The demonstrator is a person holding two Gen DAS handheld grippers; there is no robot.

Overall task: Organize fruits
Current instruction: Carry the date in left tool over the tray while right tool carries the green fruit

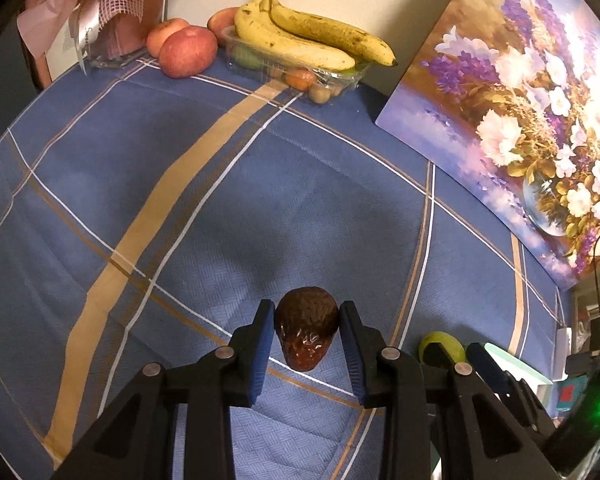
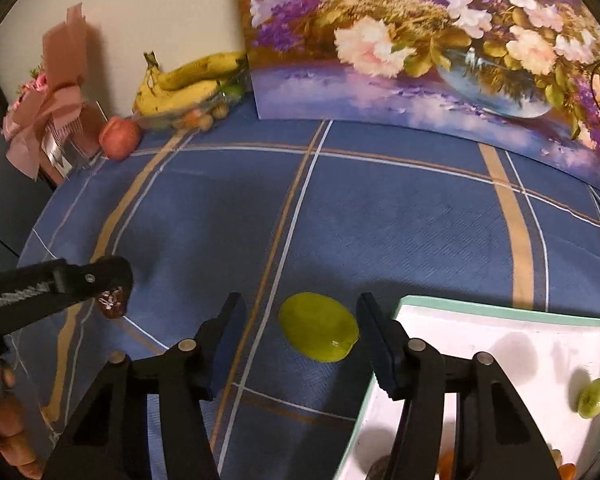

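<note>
Black right gripper (image 2: 300, 336) hides, perhaps, tray (image 2: 500, 312) fruit.

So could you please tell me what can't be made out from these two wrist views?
- White box, right wrist view: near end cut off by the edge and covered by the right gripper.
- Clear tray, left wrist view: fruit hidden under the bananas.
- Green fruit, left wrist view: mostly behind the left gripper.
</note>
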